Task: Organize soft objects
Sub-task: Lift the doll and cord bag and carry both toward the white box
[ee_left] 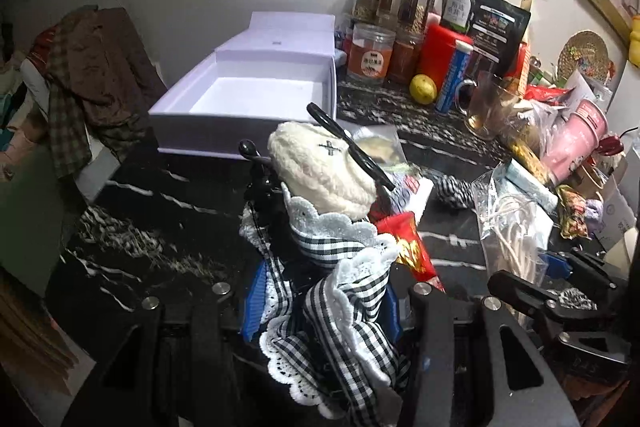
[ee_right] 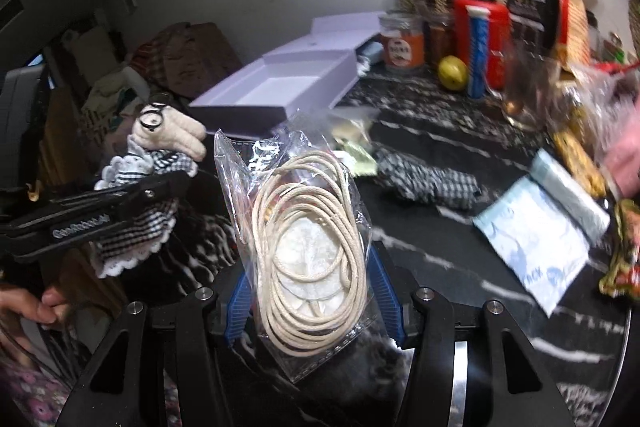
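Here the left claw clamps a gingham-dressed plush doll before the open white box; only the right view shows the right claw gripping bagged cord.

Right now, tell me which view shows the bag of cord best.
Right wrist view: the bag of cord fills the centre, held between the jaws. The left wrist view catches it only at the right edge, partly hidden.

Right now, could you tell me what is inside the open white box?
The white box shows a bare white floor, nothing inside; its near wall hides the front strip.
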Demonstrator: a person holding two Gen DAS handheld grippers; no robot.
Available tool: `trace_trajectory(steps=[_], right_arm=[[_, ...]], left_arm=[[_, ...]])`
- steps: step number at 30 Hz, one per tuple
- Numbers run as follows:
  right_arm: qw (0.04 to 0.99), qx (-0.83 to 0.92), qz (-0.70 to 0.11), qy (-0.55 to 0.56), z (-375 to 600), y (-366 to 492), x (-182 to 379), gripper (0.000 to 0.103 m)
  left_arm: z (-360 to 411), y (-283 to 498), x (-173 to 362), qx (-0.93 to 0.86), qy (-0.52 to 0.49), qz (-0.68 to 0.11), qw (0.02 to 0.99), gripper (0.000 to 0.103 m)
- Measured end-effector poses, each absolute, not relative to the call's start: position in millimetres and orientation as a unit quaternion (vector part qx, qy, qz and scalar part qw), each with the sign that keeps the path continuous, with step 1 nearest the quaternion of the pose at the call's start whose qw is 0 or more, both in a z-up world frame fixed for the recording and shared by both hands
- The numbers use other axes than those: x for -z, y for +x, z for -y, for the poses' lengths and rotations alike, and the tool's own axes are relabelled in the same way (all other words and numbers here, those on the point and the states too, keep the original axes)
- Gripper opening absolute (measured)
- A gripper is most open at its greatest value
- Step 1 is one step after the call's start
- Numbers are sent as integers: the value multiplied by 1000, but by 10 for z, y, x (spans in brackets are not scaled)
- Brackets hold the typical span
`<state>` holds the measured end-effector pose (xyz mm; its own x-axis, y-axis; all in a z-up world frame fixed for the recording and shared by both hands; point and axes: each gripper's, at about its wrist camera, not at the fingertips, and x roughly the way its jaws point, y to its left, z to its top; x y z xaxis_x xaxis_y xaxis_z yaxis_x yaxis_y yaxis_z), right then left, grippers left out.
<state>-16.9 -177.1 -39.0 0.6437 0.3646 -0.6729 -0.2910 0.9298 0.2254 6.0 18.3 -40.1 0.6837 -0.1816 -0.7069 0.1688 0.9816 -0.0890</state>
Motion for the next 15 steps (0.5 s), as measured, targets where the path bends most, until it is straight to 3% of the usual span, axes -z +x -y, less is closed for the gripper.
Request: trace_trajectory(steps=[15], right_arm=[[916, -197, -349, 5, 1526, 410, -15, 54]], left_arm=[[-255, 725, 32, 122, -41, -348, 929, 46]])
